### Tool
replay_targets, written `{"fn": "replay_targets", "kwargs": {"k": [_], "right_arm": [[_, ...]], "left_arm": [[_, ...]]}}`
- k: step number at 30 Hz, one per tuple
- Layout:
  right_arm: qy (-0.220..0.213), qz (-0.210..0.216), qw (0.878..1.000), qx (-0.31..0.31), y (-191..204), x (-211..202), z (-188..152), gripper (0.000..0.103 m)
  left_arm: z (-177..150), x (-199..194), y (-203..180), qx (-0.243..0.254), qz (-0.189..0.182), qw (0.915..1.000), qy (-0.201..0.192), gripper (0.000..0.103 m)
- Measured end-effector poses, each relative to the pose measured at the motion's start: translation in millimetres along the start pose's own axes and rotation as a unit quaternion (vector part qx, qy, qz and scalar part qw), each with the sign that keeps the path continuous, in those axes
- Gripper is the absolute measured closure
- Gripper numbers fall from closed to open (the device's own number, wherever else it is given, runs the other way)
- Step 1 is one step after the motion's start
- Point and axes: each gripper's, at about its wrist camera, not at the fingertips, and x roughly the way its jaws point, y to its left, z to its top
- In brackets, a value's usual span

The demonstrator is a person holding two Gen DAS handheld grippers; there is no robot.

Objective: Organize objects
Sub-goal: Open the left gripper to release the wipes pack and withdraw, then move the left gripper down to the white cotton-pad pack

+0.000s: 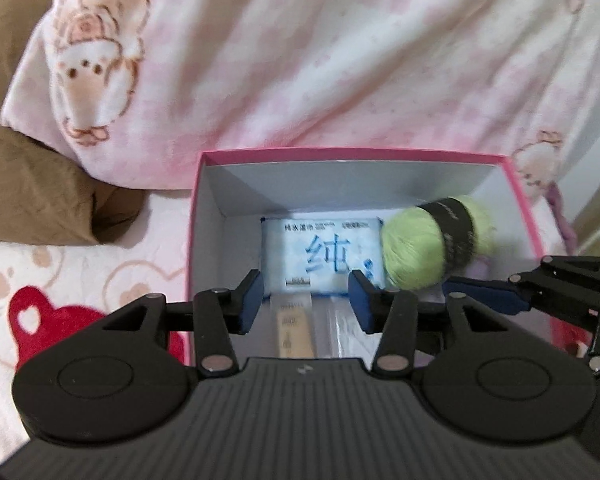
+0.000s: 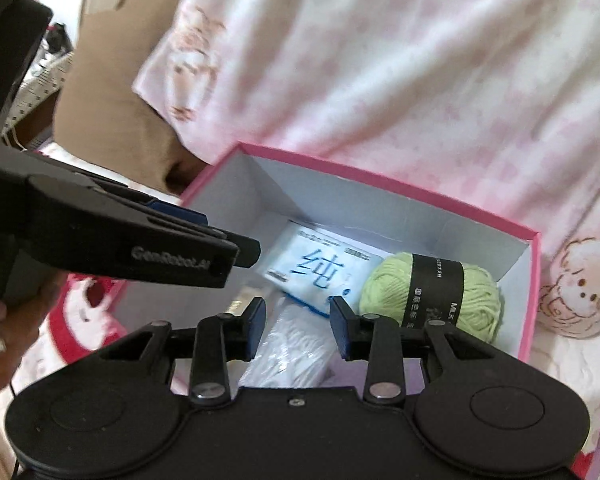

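**Pink box with the sorted things, both grippers above it**

Pink cardboard box (image 1: 522,216) with white inner walls stood open on a soft bed cover printed with pale hearts and a red bear shape (image 1: 52,312). Behind the box lay a fluffy pink-and-white blanket with cartoon animals (image 1: 340,60), and to the left of it a brown cushion (image 1: 32,184).

Inside the box, a white and blue wet-wipe pack with a large blue character (image 1: 320,256) lay flat near the far wall. Just to the right of it, touching or almost touching, lay a light green ball of yarn with a black paper band (image 1: 432,244); in the left wrist view it looked blurred. Nearer to the cameras lay a narrow beige flat packet (image 1: 294,332), and beside it a clear plastic bag with something white inside (image 2: 296,352).

The left gripper (image 1: 306,300) hung over the near part of the box. Its blue pads stood partly apart, and nothing was between them; the wipe pack was seen below through the gap. The right gripper (image 2: 298,328) was also over the box, with its jaws a little apart and holding nothing, above the plastic bag. In the right wrist view the left gripper came in from the left side, held by a hand with a ring (image 2: 0,336).
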Motion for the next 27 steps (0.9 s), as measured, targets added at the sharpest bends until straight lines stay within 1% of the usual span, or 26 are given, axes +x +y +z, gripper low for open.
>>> {"fn": "replay_targets", "kwargs": {"k": [4, 5, 8, 11, 12, 16, 20, 23, 27], "right_arm": [[-0.017, 0.013, 1.0, -0.008, 16, -44, -6, 0.054], [-0.021, 0.014, 1.0, -0.014, 21, -53, -7, 0.052], [-0.024, 0.01, 0.999, -0.03, 33, -79, -12, 0.049], [-0.02, 0.011, 0.999, -0.039, 44, -102, -20, 0.047], [-0.017, 0.013, 0.999, -0.04, 45, -108, -22, 0.047], [-0.005, 0.01, 0.999, -0.047, 58, -121, -37, 0.046], [0.002, 0.017, 0.998, -0.056, 72, -141, -48, 0.045], [0.008, 0.03, 0.998, -0.059, 78, -153, -53, 0.042], [0.022, 0.049, 0.997, -0.055, 84, -159, -62, 0.041]], "left_arm": [[-10, -39, -4, 0.009, -0.02, 0.9997, 0.009, 0.054], [-12, -47, -5, 0.012, -0.019, 0.9997, 0.01, 0.053], [-20, -73, -10, 0.028, -0.014, 0.9994, 0.013, 0.05], [-28, -91, -8, 0.034, -0.027, 0.9988, 0.023, 0.048], [-32, -99, -8, 0.039, -0.03, 0.9985, 0.024, 0.048], [-43, -118, -4, 0.045, -0.014, 0.9987, 0.02, 0.046], [-58, -132, 3, 0.044, -0.021, 0.9985, 0.025, 0.046], [-71, -142, 5, 0.054, -0.024, 0.9979, 0.026, 0.044], [-89, -153, 6, 0.069, -0.034, 0.9966, 0.031, 0.044]]}}
